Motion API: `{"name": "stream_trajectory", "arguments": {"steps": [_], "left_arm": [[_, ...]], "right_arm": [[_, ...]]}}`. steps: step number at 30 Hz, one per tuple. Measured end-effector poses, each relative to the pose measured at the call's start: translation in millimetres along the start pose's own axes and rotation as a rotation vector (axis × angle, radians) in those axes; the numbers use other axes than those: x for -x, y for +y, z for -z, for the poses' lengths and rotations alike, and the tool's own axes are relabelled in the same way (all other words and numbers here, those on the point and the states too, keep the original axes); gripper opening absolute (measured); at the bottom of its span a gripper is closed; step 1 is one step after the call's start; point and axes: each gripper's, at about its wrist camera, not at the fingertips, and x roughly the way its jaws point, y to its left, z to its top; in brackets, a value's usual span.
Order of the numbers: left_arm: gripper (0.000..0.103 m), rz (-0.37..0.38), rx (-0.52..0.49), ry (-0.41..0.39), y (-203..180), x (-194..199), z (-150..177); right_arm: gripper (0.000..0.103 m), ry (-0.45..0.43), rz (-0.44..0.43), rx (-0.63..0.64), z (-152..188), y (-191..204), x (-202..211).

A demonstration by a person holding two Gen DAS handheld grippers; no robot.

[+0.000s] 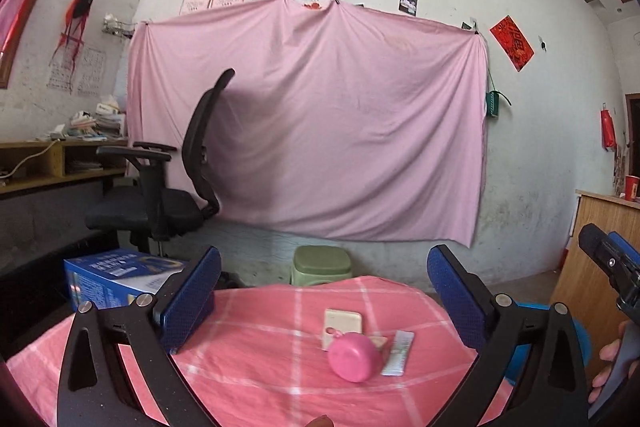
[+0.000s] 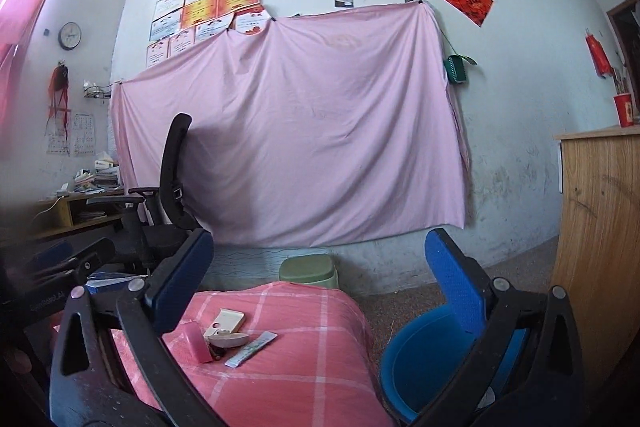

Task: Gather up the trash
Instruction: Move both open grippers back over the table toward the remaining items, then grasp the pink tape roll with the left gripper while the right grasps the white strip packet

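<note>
The left gripper (image 1: 324, 301) hovers above a bench (image 1: 248, 359) draped in a pink checked cloth, its blue-padded fingers (image 1: 188, 301) spread wide apart and holding nothing. The trash lies in a small cluster on the cloth, ahead of the fingers and between them in the left wrist view, sitting closer to the right finger than the left: a round pink lid (image 1: 354, 357) nearest the camera, a cream rectangular packet (image 1: 343, 323) touching it from behind, and a white sachet (image 1: 398, 353) just beside the lid on its right. None of these pieces touches either finger. The right gripper (image 2: 320, 283) also has its fingers (image 2: 456, 279) wide apart and empty, held off the right edge of the bench. In the right wrist view the same cluster sits low and left, near the left finger: the pink lid (image 2: 198, 341) stands on its edge, the cream packet (image 2: 228, 321) lies behind it, and the white sachet (image 2: 251, 349) lies slanted to its right. A blue bin (image 2: 424, 363) stands on the floor just beside the bench, below the right finger. A green stool (image 2: 307, 269) sits beyond the far edge of the bench, in front of a pink sheet (image 2: 304, 123) hung on the wall, and a black office chair (image 1: 168, 187) stands to the left.
</note>
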Motion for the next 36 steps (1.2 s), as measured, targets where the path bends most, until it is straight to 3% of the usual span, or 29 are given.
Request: {"name": "stream_trajectory", "arguments": {"steps": [5,14,22,27,30,34,36], "left_arm": [[0.101,-0.026,-0.005,-0.02,22.5,-0.7,12.2],[0.101,-0.032,-0.023,0.07,44.6,-27.3,31.6],[0.101,0.007,0.005,0.191,53.5,-57.5,40.7],[0.1,0.063,0.032,0.278,55.0,-76.1,46.8],[0.095,0.114,0.042,0.334,52.7,-86.0,51.1],[0.08,0.198,0.047,0.424,44.8,-99.8,58.3],[0.076,0.242,0.058,0.468,39.9,-105.9,61.8]], "right_arm": [[0.103,0.018,-0.016,0.061,6.3,17.4,-10.2],[0.103,0.117,-0.04,0.182,25.0,50.7,-47.2],[0.103,0.29,-0.037,0.227,46.4,66.5,-87.5],[0.103,0.405,-0.045,0.19,57.5,58.0,-105.8],[0.09,0.474,-0.061,0.159,64.1,50.3,-114.2],[0.072,0.546,-0.081,0.128,71.0,43.7,-123.8],[0.07,0.569,-0.085,0.115,72.4,40.8,-127.1]]}}
